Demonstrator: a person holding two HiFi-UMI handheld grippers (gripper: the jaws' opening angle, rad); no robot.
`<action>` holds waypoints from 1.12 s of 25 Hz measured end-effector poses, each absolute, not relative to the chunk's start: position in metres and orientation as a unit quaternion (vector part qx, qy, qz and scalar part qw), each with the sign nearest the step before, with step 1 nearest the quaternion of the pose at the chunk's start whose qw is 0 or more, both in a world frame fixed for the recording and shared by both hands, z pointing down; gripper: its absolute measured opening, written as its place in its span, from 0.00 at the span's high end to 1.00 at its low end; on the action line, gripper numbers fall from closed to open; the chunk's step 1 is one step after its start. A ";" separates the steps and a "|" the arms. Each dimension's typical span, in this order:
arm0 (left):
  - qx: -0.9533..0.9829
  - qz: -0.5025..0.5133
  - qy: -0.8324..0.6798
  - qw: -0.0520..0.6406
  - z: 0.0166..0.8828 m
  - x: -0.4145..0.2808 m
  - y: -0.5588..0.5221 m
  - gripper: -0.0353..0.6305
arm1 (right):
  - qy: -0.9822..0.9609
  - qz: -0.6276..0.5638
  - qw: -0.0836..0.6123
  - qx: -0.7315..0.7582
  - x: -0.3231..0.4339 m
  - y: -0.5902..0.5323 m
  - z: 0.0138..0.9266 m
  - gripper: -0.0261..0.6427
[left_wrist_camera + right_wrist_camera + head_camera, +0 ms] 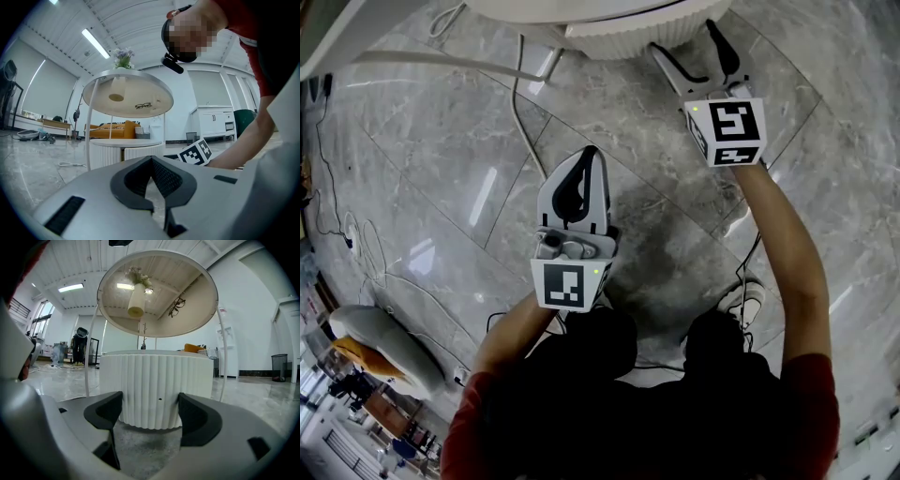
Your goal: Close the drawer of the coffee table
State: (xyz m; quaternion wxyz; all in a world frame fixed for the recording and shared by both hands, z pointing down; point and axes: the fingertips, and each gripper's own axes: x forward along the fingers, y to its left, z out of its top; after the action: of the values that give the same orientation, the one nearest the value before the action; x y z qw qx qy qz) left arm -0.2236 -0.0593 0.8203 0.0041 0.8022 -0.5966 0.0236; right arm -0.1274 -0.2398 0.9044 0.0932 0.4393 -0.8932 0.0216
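Now the person bends low over a grey stone floor (412, 141) with tongs in each hand. The left tongs (591, 155) sit in the middle of the head view and point up the frame. They are clenched with nothing in them, and the left gripper view shows the two dark tips meeting.

The right tongs (682, 37) are at the upper right of the head view, reaching toward the coffee table (619, 39) at the top edge. They are released, with the tips wide apart and nothing gripped. In the right gripper view the table's white ribbed base (157, 380) fills the space seen between the two tips, in the middle of the frame. A small dark dot sits low on the base. I cannot tell if the tips touch the base.

In the lower middle of the left gripper view a dark upright gap (123, 153) splits the ribbed base. The part just right of the gap looks like the drawer (140, 151). I cannot tell how far out it is.

Above the base is a round see-through surface (201, 310) on thin white legs. A vase (136, 300) with flowers and a pair of glasses (176, 306) rest on it. A white cable (517, 103) lies on the floor at the upper left of the head view
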 end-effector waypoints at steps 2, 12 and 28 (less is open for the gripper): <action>0.805 0.030 -0.593 0.001 0.822 -0.223 -0.058 0.93 | -0.893 0.023 0.095 0.439 -0.130 -0.243 0.905 0.43; 0.808 0.038 -0.587 -0.002 0.825 -0.222 -0.058 0.93 | -0.892 0.026 0.094 0.441 -0.138 -0.252 0.904 0.43; 0.806 0.046 -0.590 -0.001 0.830 -0.218 -0.060 0.93 | -0.888 0.080 0.095 0.442 -0.121 -0.224 0.925 0.43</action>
State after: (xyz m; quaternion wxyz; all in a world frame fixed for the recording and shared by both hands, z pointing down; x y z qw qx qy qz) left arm -0.2180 -0.0595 0.8305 -0.0009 0.8063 -0.5897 0.0457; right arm -0.1210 -0.2242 0.9249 0.0948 0.4421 -0.8884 0.0795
